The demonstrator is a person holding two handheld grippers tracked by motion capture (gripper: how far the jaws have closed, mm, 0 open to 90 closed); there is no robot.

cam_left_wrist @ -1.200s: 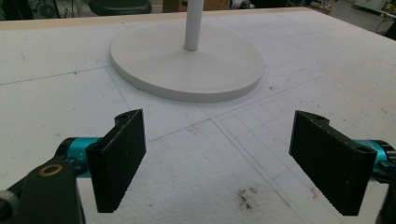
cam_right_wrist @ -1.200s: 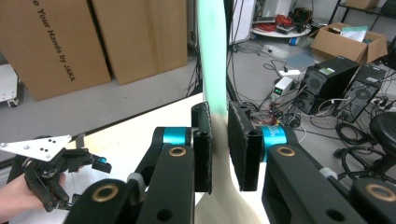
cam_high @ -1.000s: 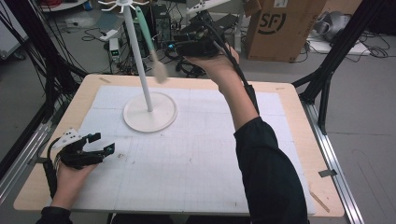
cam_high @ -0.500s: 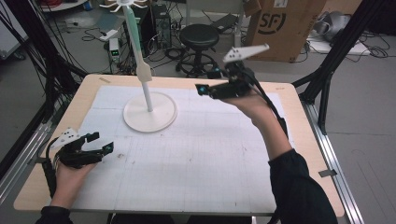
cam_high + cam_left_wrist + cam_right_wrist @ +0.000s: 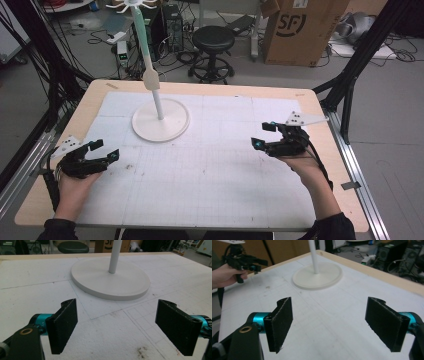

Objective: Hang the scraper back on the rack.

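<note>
**Both grippers empty, jaws wide, white stand at far left of mat**

High view. Wooden tabletop carries a white gridded mat with a few dark smudges near its left side. A white stand, round base and thin upright pole, sits on the far-left part of the mat; a pale green utensil hangs beside the pole from the pronged top, which is cut by the frame edge. Beyond the tabletop: grey floor, black stool, cardboard box, loose cables, black frame struts at both sides. Left gripper is held low over the near-left mat, pointing right and slightly far. Right gripper is held over the right side of the mat, pointing left. Forearms enter from the bottom edge; sleeves are cut off there.

Left gripper view. Jaws wide apart, nothing between them. Stand base lies just ahead on the mat; the pole is cut off at the top. Stool seat and box are partly visible at the far edge.

Right gripper view. Jaws wide apart, empty, over bare mat. Stand base is farther off; the left hand with its gripper appears at upper left. Room background is blurred.
</note>
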